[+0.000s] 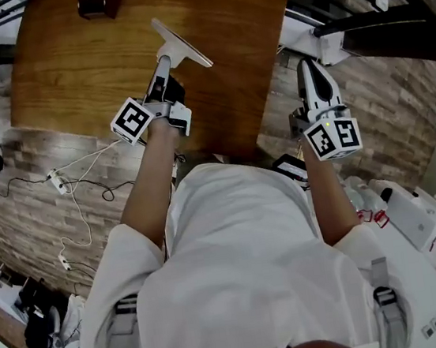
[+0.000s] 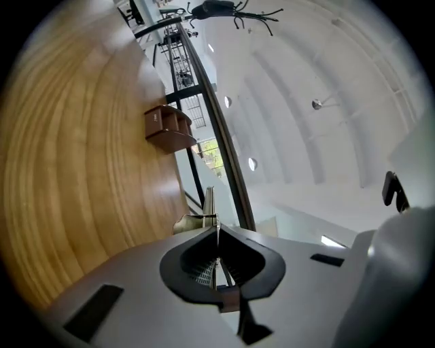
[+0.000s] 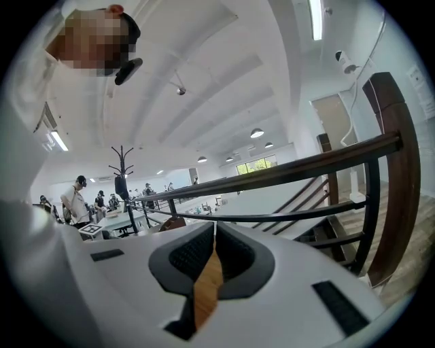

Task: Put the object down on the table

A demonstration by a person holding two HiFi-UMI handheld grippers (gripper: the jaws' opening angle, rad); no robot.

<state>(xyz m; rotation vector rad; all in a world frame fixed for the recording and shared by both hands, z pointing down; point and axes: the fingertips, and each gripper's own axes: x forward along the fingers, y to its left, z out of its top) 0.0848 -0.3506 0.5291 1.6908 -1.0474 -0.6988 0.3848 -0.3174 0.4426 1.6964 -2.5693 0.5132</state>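
Note:
My left gripper [image 1: 164, 63] is over the wooden table [image 1: 70, 77], shut on the stem of a pale, flat T-shaped object [image 1: 182, 43] whose thin bar points toward the table's far right. In the left gripper view the object [image 2: 209, 204] shows edge-on, sticking out past the closed jaws of the left gripper [image 2: 217, 245]. I cannot tell whether it touches the tabletop. My right gripper [image 1: 306, 66] hangs beyond the table's right edge over the plank floor. Its jaws are together with nothing between them in the right gripper view [image 3: 214, 245].
A small brown wooden box [image 1: 96, 2] [image 2: 166, 129] stands at the table's far edge. A dark railing [image 1: 389, 23] [image 3: 306, 170] runs at the right. White cables and a power strip [image 1: 58, 182] lie on the floor to the left; white equipment [image 1: 415, 215] sits lower right.

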